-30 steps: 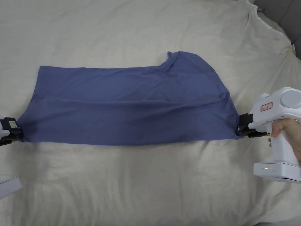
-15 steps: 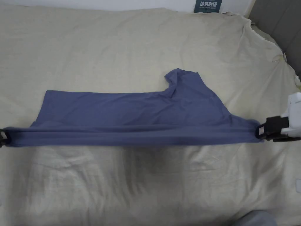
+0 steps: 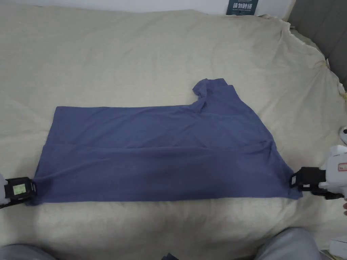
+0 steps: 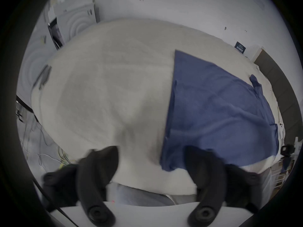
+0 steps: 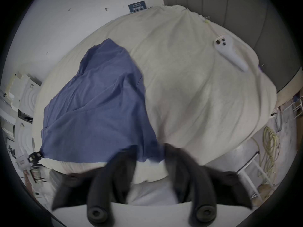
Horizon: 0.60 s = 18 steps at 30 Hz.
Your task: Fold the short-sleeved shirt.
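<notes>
With both my left gripper (image 4: 151, 161) and right gripper (image 5: 150, 155) spread apart at the near corners of the blue cotton short-sleeved shirt (image 3: 162, 152) lying flat near the bed's (image 3: 135, 50) front edge, I judge a careless regrasp could bunch it.

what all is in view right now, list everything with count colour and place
shirt: one, blue, spread flat across the middle of the bed
bed sheet: one, cream, covers the bed under the shirt
controller: one, white, on the sheet to the right of the shirt
sign: one, dark blue, on the wall behind the bed
headboard: one, grey, far right
cable: one coil, yellow, on the floor beside the bed
left gripper: one, black jaws apart, at the shirt's near left corner
right gripper: one, black jaws apart, at the near right corner
</notes>
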### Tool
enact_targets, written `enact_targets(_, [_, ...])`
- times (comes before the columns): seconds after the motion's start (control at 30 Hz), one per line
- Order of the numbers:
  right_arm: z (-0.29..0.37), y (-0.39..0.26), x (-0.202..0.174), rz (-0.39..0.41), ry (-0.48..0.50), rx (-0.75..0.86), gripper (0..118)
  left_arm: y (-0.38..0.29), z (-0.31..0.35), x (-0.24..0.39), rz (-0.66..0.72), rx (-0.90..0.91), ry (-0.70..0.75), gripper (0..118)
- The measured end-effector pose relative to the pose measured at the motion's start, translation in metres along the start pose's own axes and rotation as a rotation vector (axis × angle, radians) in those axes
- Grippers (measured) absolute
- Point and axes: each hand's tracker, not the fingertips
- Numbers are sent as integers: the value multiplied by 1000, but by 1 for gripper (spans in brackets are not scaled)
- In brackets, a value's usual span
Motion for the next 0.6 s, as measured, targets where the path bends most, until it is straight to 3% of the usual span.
enact_targets(0.03, [11, 3, -1, 29, -28, 42, 94, 7, 11, -2, 7, 60, 5, 99])
enact_targets(0.07, [23, 7, -4, 50, -52, 105, 101, 14, 22, -3, 17, 120, 5, 99])
enact_targets(0.17, [67, 21, -20, 72, -73, 316, 101, 39, 57, 3, 39, 314, -2, 99])
enact_targets(0.3, [116, 29, -58, 134, -11, 597, 103, 54, 98, 41, -76, 631, 25, 99])
enact_targets(0.47, [141, 15, -106, 230, 44, 867, 112, 54, 119, 88, -182, 813, -42, 96])
enact_targets(0.53, [138, 7, -119, 228, 81, 928, 112, 50, 119, 102, -201, 842, -98, 88])
enact_targets(0.6, [133, 0, -130, 214, 75, 951, 112, 44, 115, 111, -212, 864, -144, 72])
